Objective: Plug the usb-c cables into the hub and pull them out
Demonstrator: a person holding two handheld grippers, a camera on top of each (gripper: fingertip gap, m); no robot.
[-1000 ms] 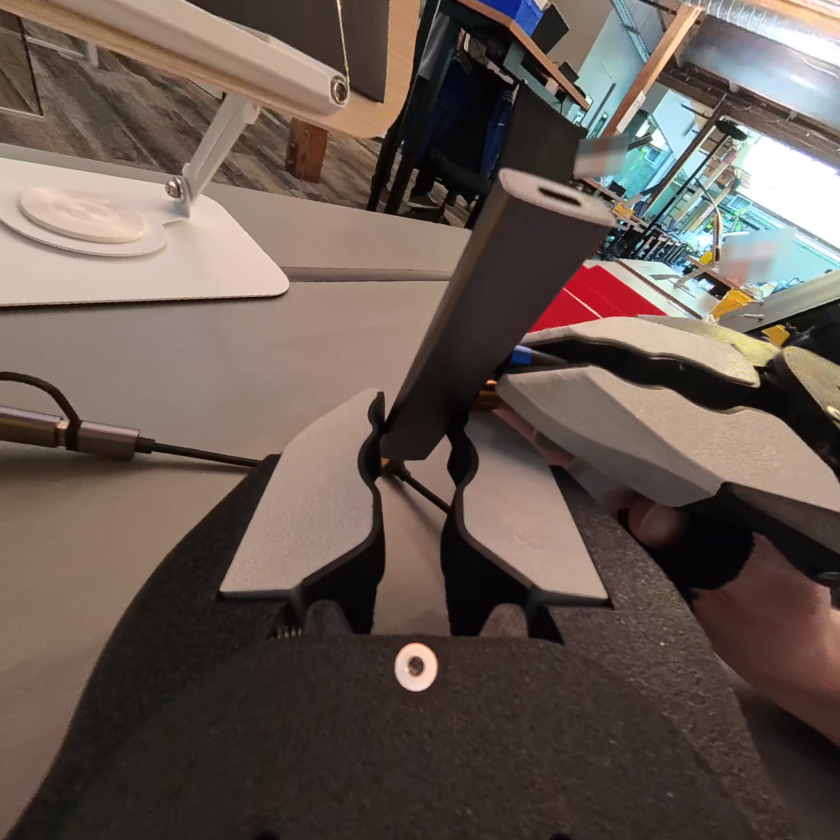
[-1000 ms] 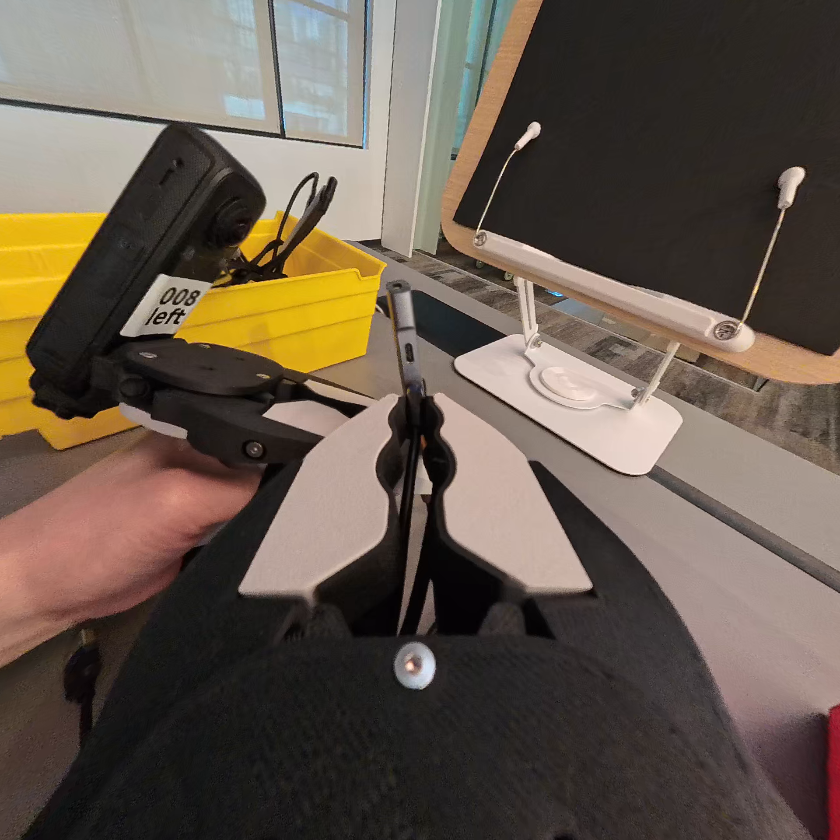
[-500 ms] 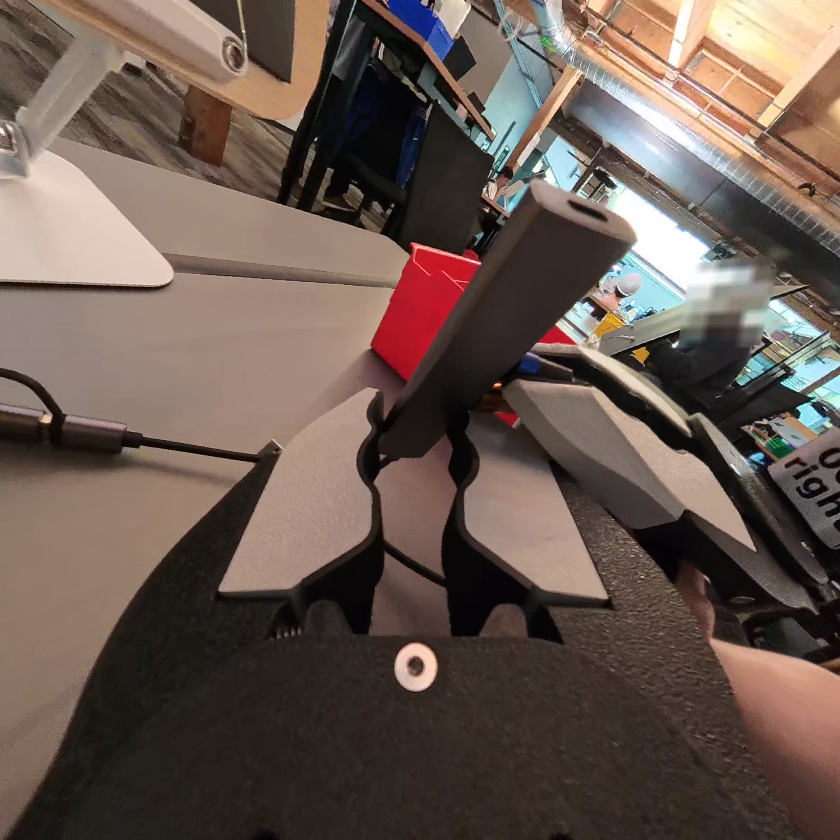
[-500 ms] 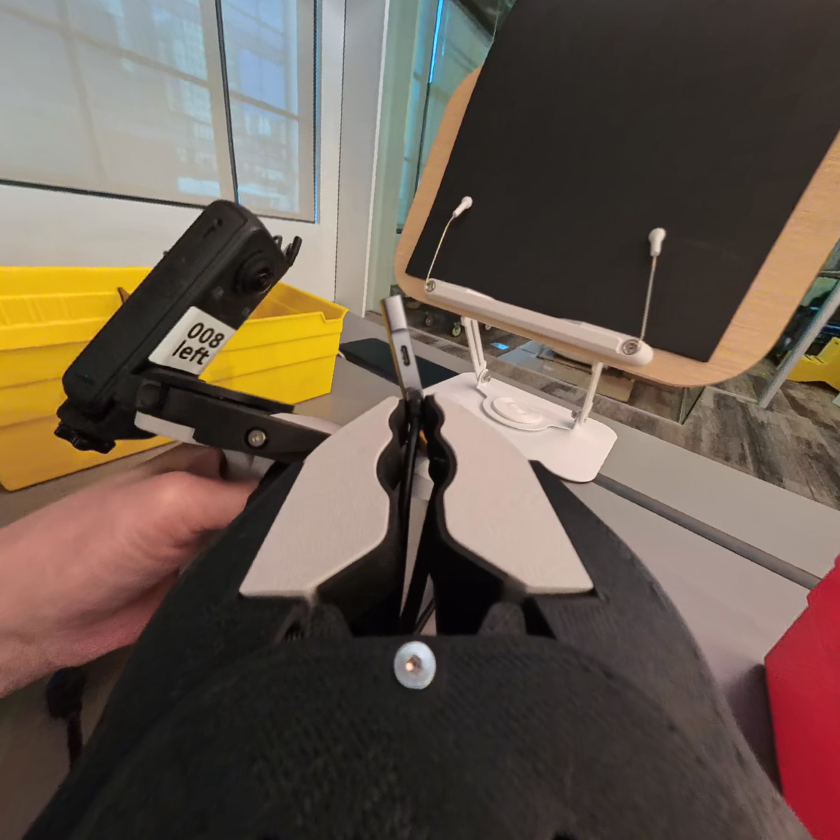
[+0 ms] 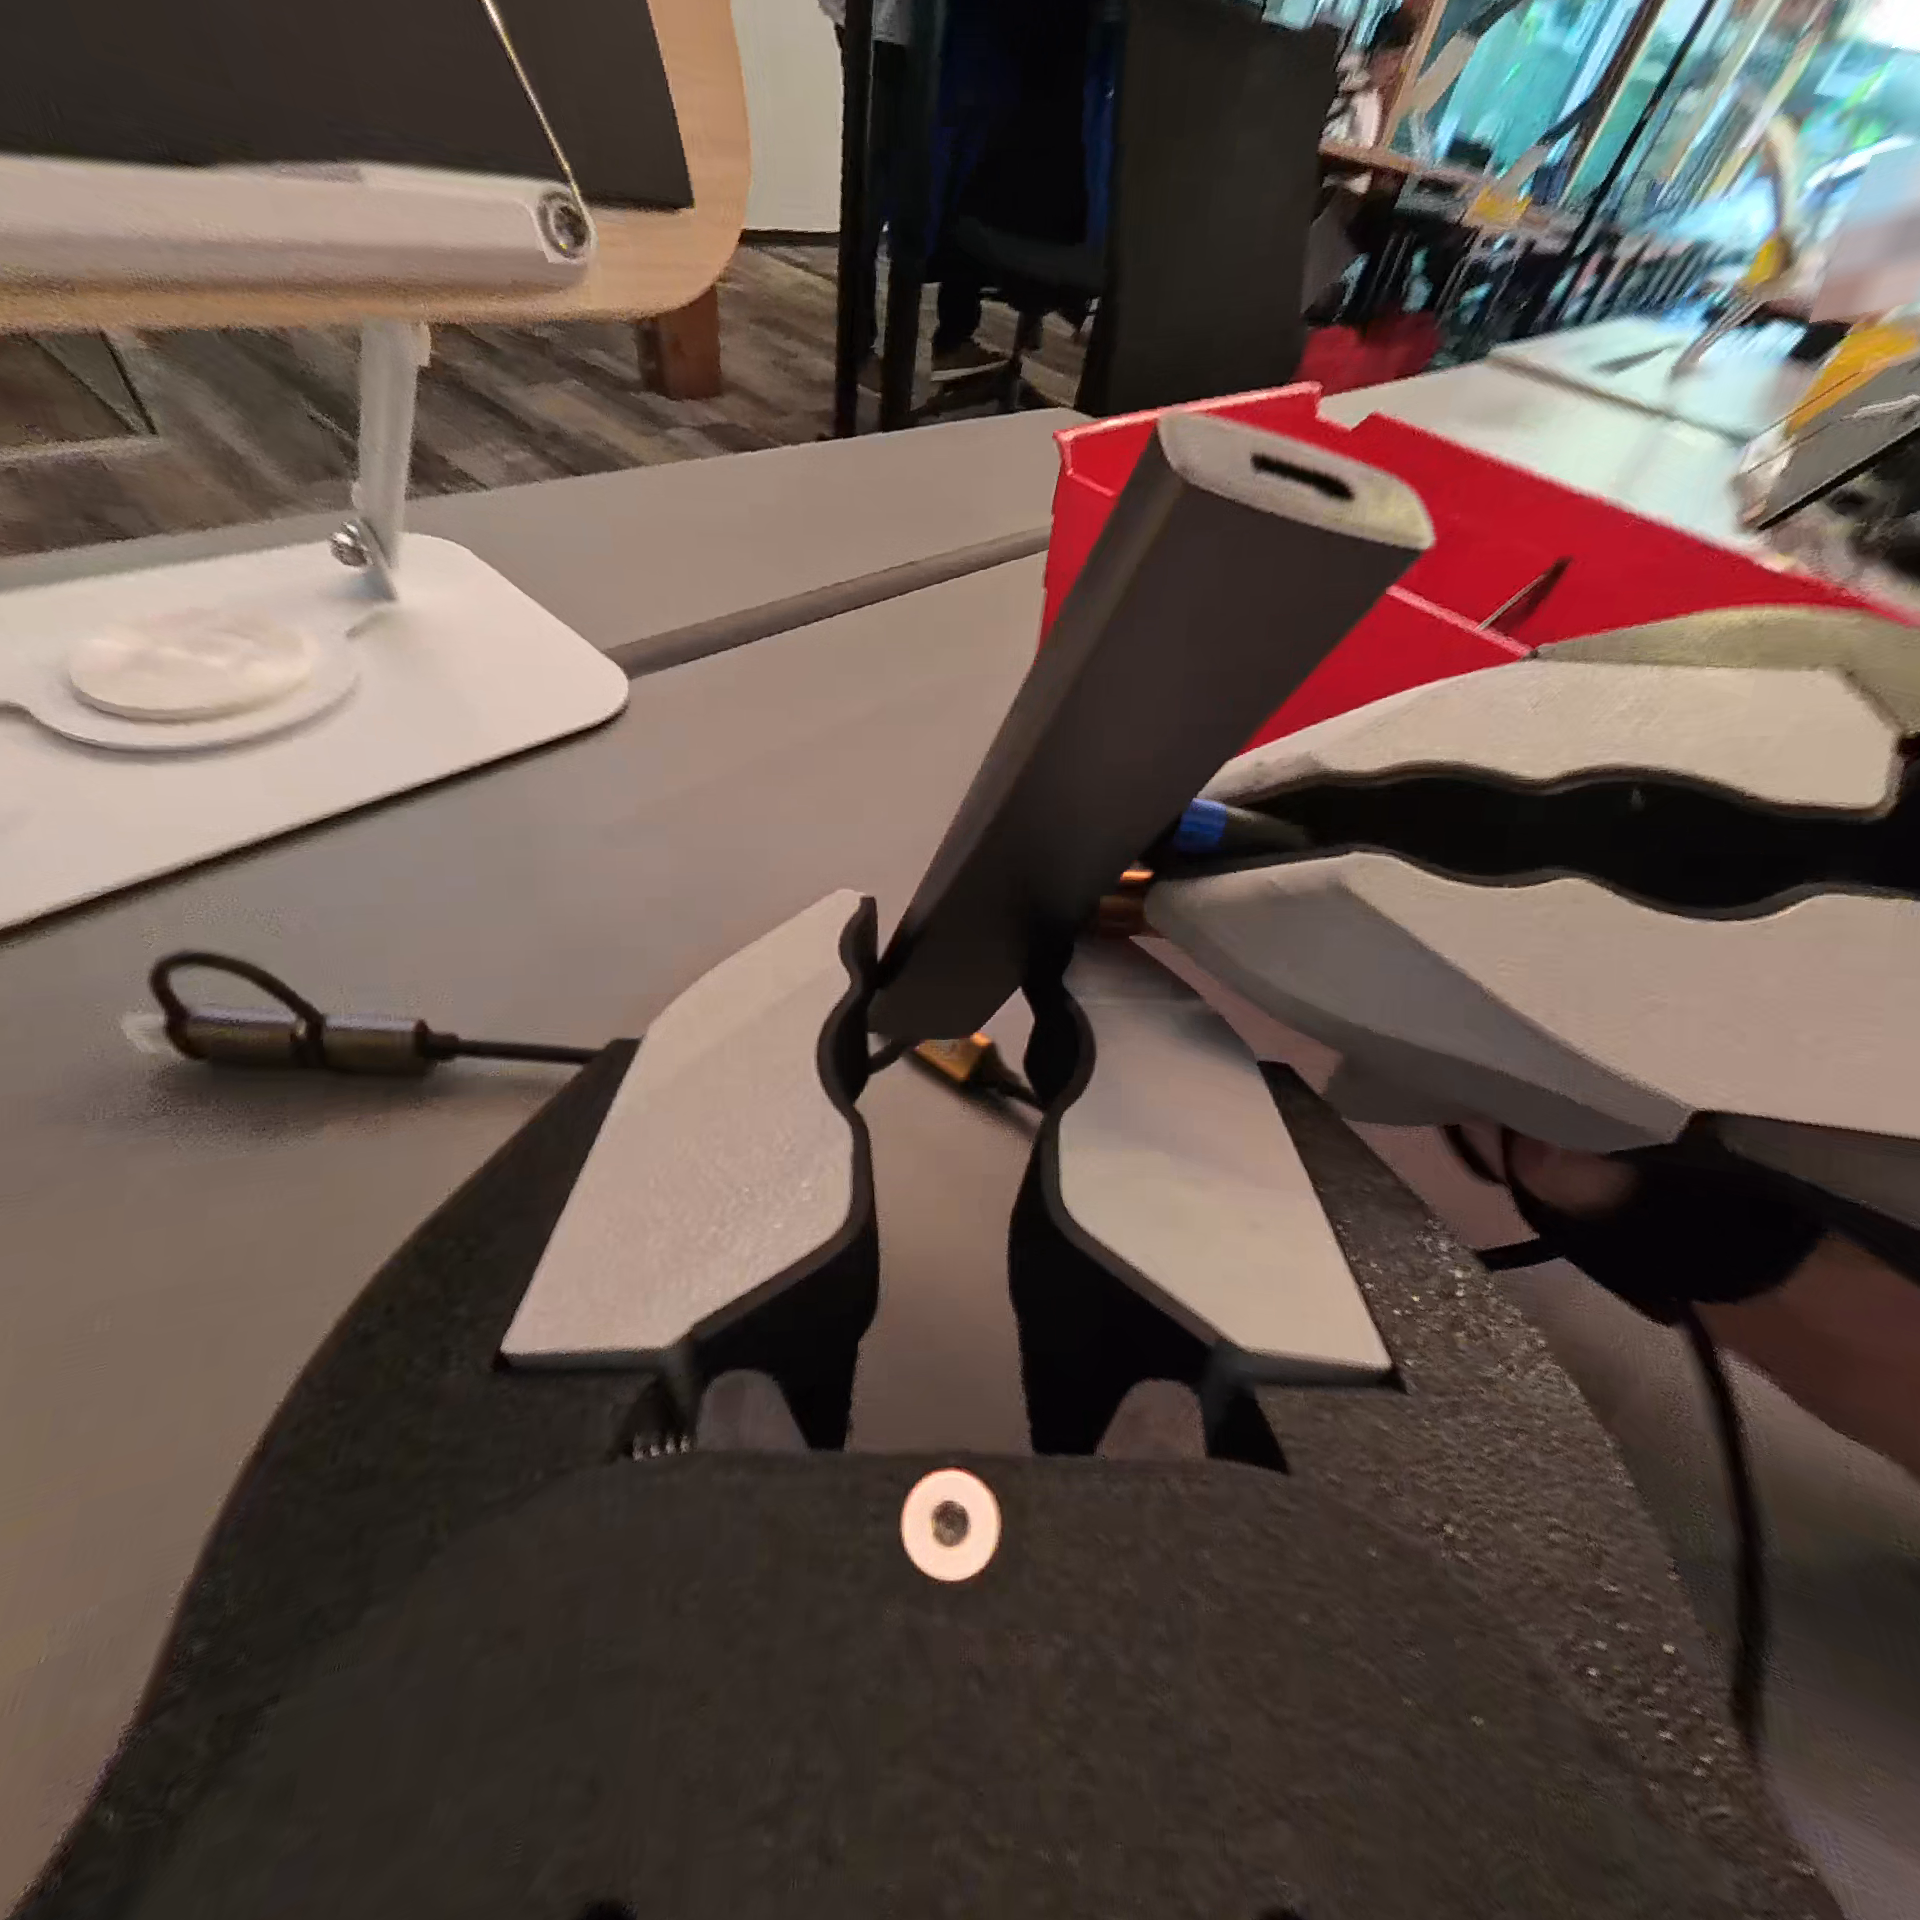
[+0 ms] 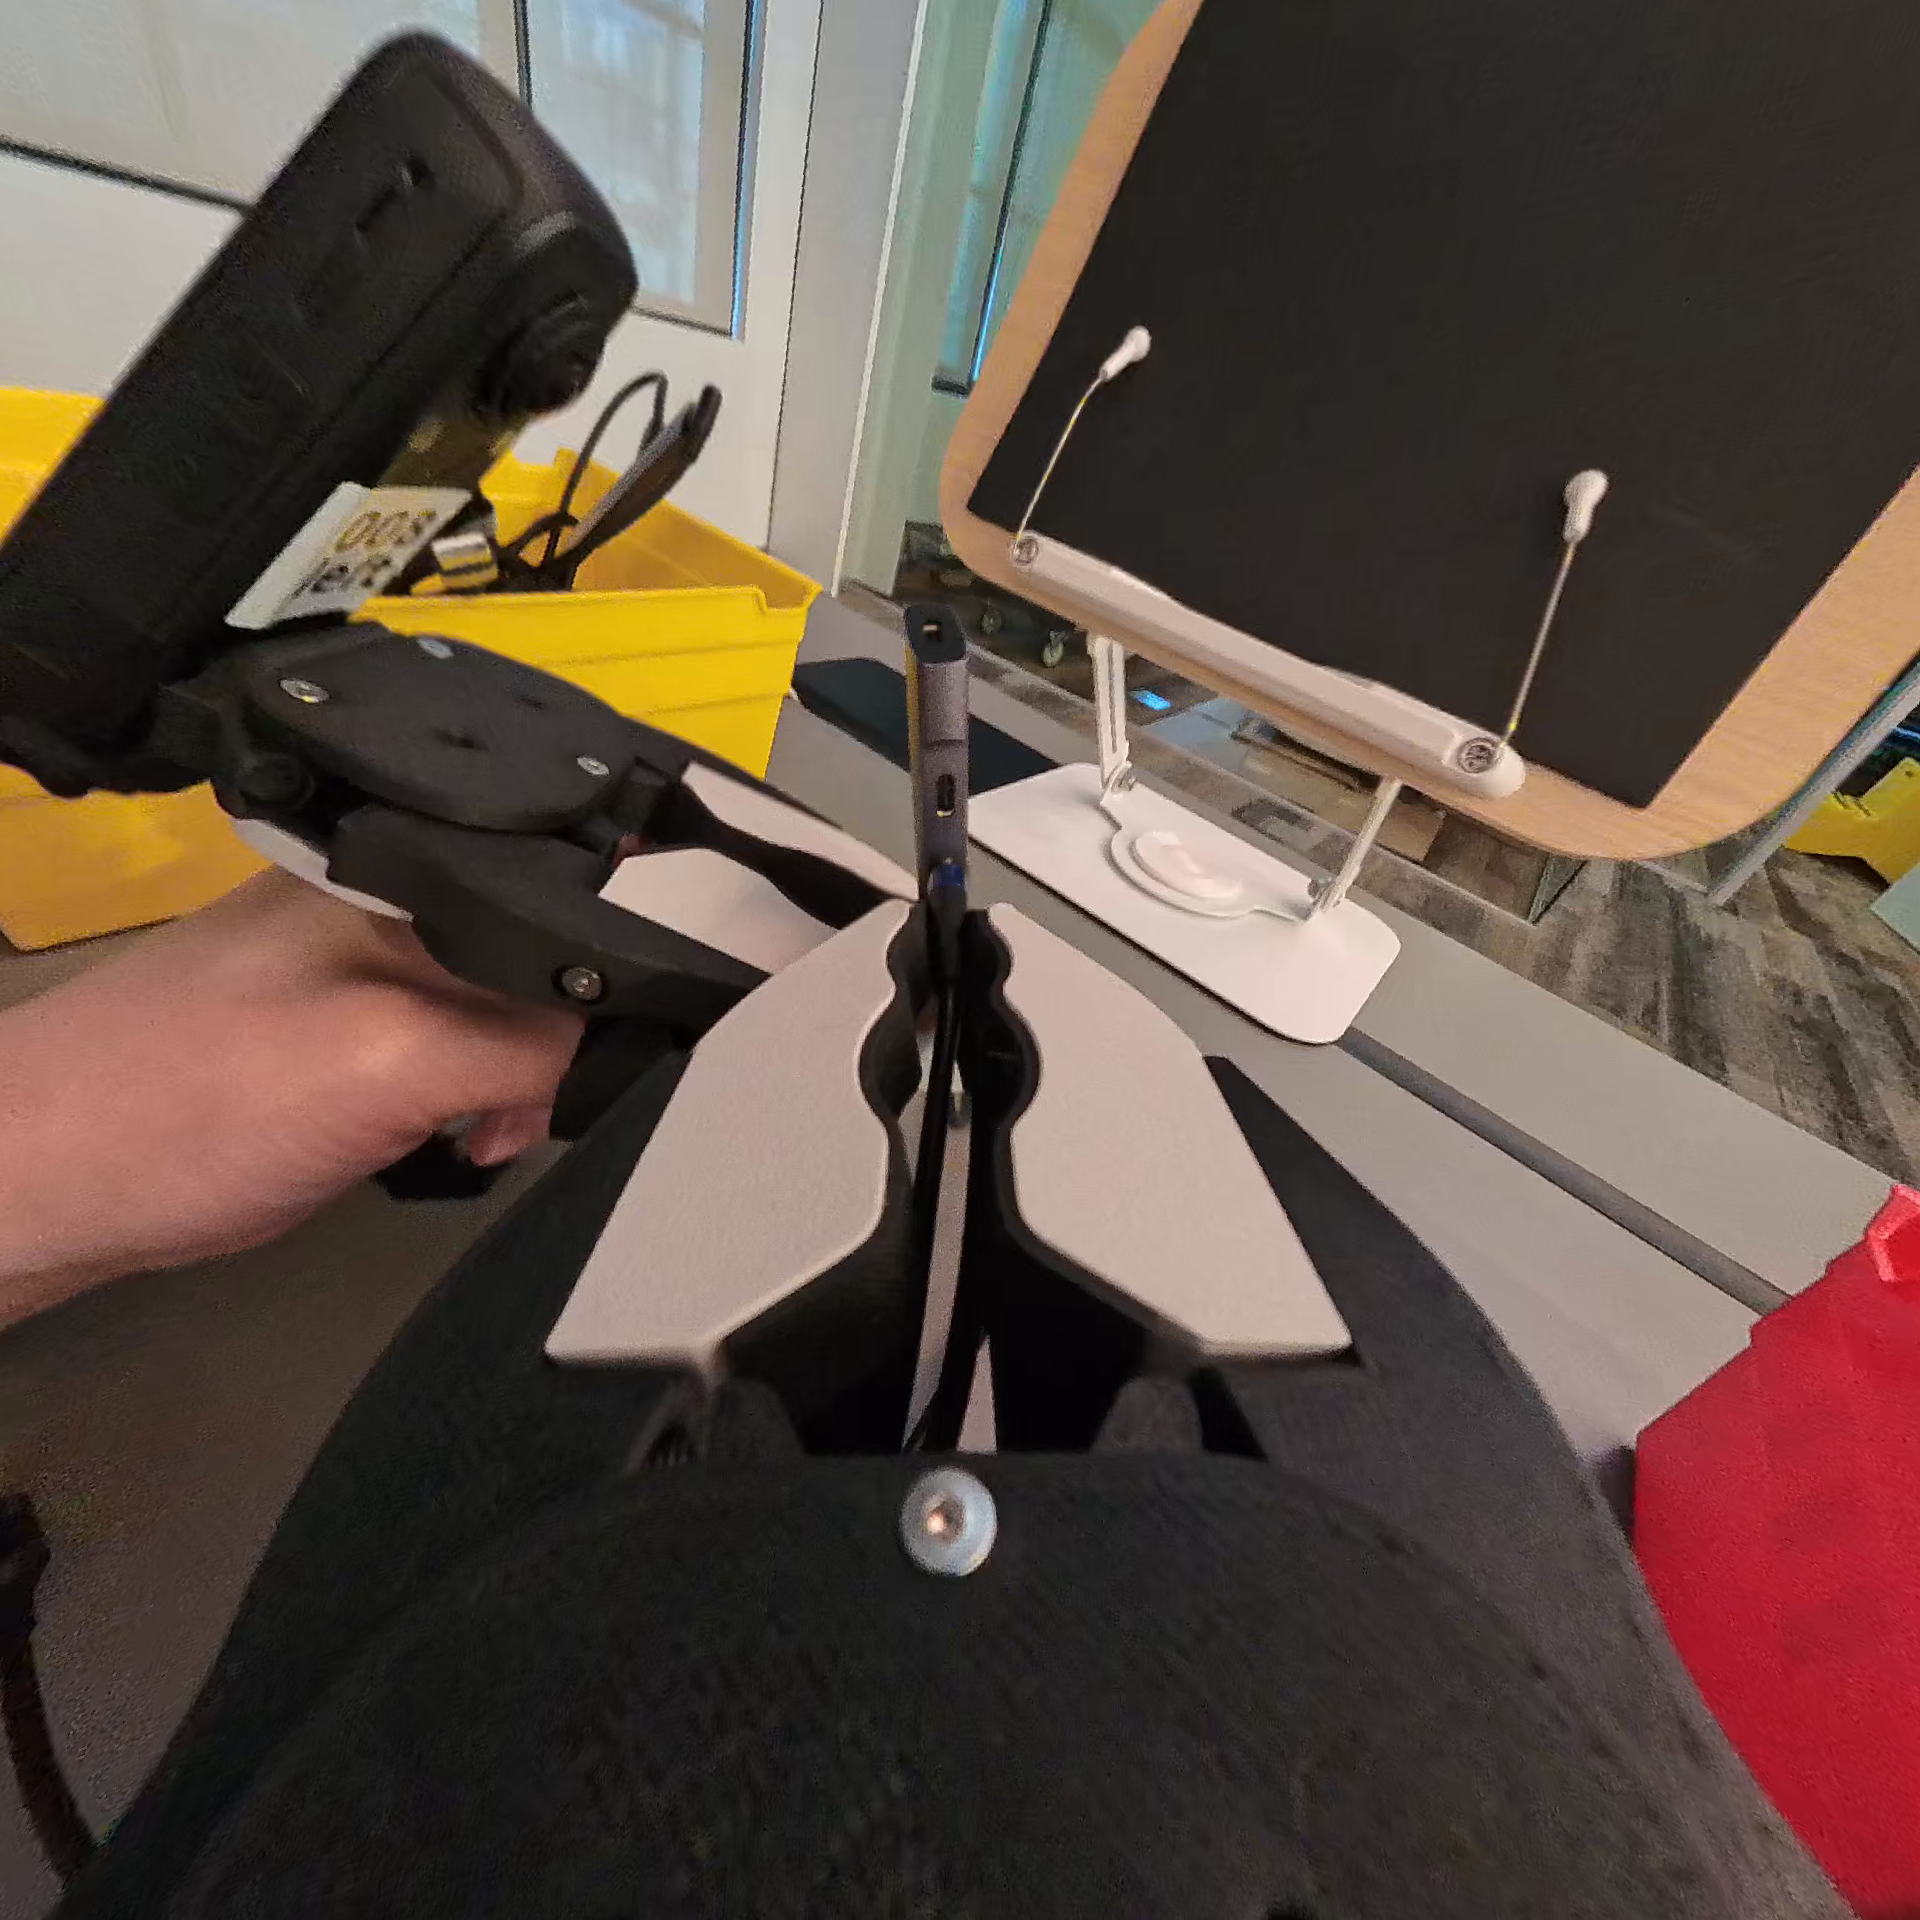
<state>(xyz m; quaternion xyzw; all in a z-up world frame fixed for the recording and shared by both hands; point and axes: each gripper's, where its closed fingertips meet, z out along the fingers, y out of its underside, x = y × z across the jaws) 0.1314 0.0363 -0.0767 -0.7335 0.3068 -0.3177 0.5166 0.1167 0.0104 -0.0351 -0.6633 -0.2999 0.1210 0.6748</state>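
Grey table point(image 5: 727, 790) fills the foreground of both views, with wooden flooring and office furniture beyond it. At the middle, the left tool point(image 5: 951, 997) pinches the lower end of a dark grey hub point(image 5: 1143, 727), its pads pressed against the hub's two sides, so that the hub stands tilted up off the table with an open port on its top end. The right tool point(image 6: 948, 935) comes in from the side, its fingers pressed together on a black cable point(image 6: 940, 1091) whose blue-ringed plug point(image 6: 945, 883) meets the hub's narrow edge point(image 6: 940, 727); whether the plug is fully seated cannot be told. A second port shows just above that plug. Under the hub, an orange-tipped plug point(image 5: 951, 1055) lies on the table between the left tool's fingers. Farther left, another cable with a doubled metal plug point(image 5: 301, 1039) rests on the table, well apart from the hub. A white stand point(image 6: 1195, 894) holding a black board point(image 6: 1455, 364) sits behind, a red bin point(image 5: 1455, 582) is near the hub, and a yellow bin point(image 6: 644, 634) lies beyond the left tool. A bare hand point(image 6: 260, 1091) grips the left tool.
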